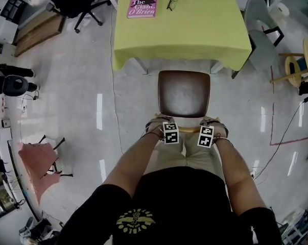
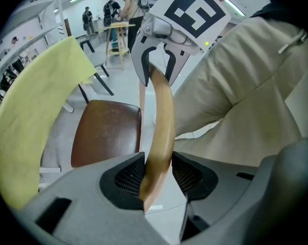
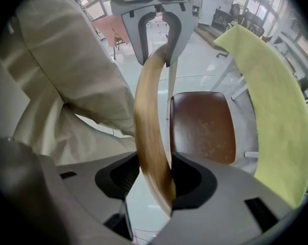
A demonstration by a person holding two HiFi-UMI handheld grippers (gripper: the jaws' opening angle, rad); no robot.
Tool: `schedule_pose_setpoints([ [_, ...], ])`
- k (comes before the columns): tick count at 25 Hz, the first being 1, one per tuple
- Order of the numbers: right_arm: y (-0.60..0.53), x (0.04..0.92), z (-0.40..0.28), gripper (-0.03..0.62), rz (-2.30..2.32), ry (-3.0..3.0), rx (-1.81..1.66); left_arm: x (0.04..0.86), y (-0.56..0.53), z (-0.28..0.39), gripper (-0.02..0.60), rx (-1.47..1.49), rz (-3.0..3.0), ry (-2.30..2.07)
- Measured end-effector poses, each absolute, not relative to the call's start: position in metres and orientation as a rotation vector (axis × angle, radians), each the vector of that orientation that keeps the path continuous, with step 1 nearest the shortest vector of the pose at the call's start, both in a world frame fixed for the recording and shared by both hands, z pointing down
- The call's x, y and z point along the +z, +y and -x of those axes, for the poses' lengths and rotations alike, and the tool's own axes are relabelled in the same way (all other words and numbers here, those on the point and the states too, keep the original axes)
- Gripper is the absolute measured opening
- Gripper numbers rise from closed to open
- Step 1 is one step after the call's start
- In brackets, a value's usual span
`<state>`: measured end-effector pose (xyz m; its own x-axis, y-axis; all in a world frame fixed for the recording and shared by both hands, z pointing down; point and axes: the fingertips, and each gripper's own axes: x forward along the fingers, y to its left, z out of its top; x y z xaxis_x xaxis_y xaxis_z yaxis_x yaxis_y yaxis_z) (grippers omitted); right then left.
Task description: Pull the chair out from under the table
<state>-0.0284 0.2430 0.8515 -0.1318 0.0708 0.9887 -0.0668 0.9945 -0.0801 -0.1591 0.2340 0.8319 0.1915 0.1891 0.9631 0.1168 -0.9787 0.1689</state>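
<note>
— Close at the knees, got both sets of jaws biting the wooden back rail (image 2: pixel 161 111) of the chair (image 1: pixel 184 98): left gripper (image 2: pixel 158 180) clamped near one end, right gripper (image 3: pixel 159 180) clamped near the other.
— Holding anything else?
— Nothing else; just that rail, pinched across its thin edge.
— And beyond?
— Past the rail, see the brown seat (image 3: pixel 202 126), nearly clear of the yellow-clothed table (image 1: pixel 194 45), front edge right at the cloth's hem. Farther back, a book (image 1: pixel 142 3) and glasses (image 1: pixel 172 1) on top.
— Looks mostly pulled out. Worries?
— Could lose the rail: curved, smooth, narrow bite, so might slide through the pads under an uneven tug. Could also tip the chair backward if hauled upward rather than level, or catch a table leg and jolt the book and glasses.
</note>
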Motion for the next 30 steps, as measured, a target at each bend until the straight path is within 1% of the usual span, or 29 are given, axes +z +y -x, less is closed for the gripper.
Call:
schedule_pose_setpoints([
  [8,0.243,0.854,0.032,0.19,-0.009,-1.753,0.171,0.833,0.235,0.16,0.161,1.907,-2.363,0.305],
  [13,0.242,0.843,0.032,0.202,-0.097,-1.833,0.305,0.831,0.236,0.157,0.173,1.821,-2.357,0.132],
  [17,0.237,0.827,0.027,0.206,-0.204,-1.925,0.495,0.822,0.234,0.152,0.192,1.665,-2.304,-0.117],
  [21,0.221,0.807,0.024,0.198,-0.357,-2.039,0.59,0.805,0.223,0.151,0.189,1.419,-2.287,-0.391],
  [22,0.214,0.798,0.023,0.169,-0.423,-2.076,0.625,0.797,0.219,0.151,0.178,1.345,-2.283,-0.455],
  [24,0.2,0.78,0.016,0.062,-0.567,-2.146,0.691,0.779,0.209,0.152,0.131,1.226,-2.282,-0.572],
  [25,0.194,0.77,0.012,0.024,-0.632,-2.177,0.715,0.771,0.204,0.152,0.107,1.189,-2.289,-0.624],
  [28,0.18,0.747,0.0,0.011,-0.766,-2.245,0.747,0.751,0.19,0.151,0.026,1.1,-2.322,-0.769],
  [29,0.177,0.741,-0.004,0.011,-0.791,-2.257,0.749,0.744,0.185,0.149,0.011,1.062,-2.328,-0.81],
  [30,0.173,0.735,-0.006,0.011,-0.81,-2.268,0.746,0.735,0.179,0.148,0.009,1.013,-2.331,-0.846],
])
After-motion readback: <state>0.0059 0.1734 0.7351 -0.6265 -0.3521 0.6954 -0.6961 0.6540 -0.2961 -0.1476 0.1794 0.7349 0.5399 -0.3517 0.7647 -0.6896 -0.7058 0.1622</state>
